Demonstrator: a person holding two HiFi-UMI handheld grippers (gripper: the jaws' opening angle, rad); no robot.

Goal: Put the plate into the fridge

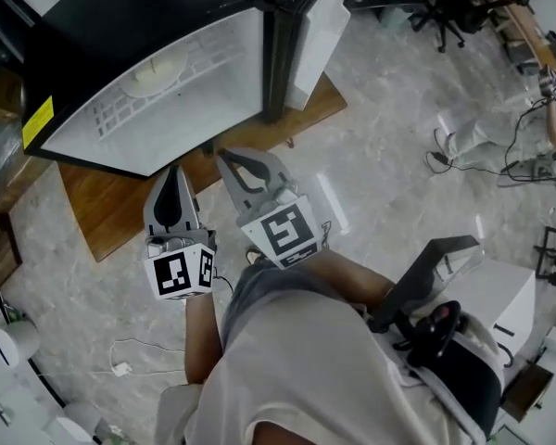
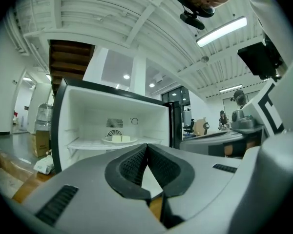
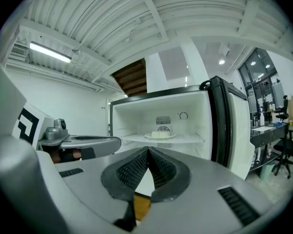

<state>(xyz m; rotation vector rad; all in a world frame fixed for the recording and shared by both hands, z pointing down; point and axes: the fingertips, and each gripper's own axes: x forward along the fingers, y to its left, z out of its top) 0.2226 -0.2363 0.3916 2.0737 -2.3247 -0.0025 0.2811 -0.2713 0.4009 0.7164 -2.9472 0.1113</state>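
A white plate (image 1: 155,77) with pale food on it rests on the white shelf inside the open fridge (image 1: 120,26). The plate (image 2: 119,140) shows in the left gripper view and the plate (image 3: 160,135) in the right gripper view, each beyond the jaw tips. Both grippers hang side by side in front of the fridge, away from it. My left gripper (image 1: 176,171) is shut with nothing in it; its jaws (image 2: 147,146) meet at the tips. My right gripper (image 1: 224,158) is shut and empty too, its tips (image 3: 148,150) touching.
The fridge door (image 1: 320,26) stands open to the right. The fridge stands on a wooden board (image 1: 111,207) over a grey marbled floor. A white machine (image 1: 500,299) with a black handle is at the right, office chairs (image 1: 445,7) far back, cables (image 1: 130,364) on the floor at the left.
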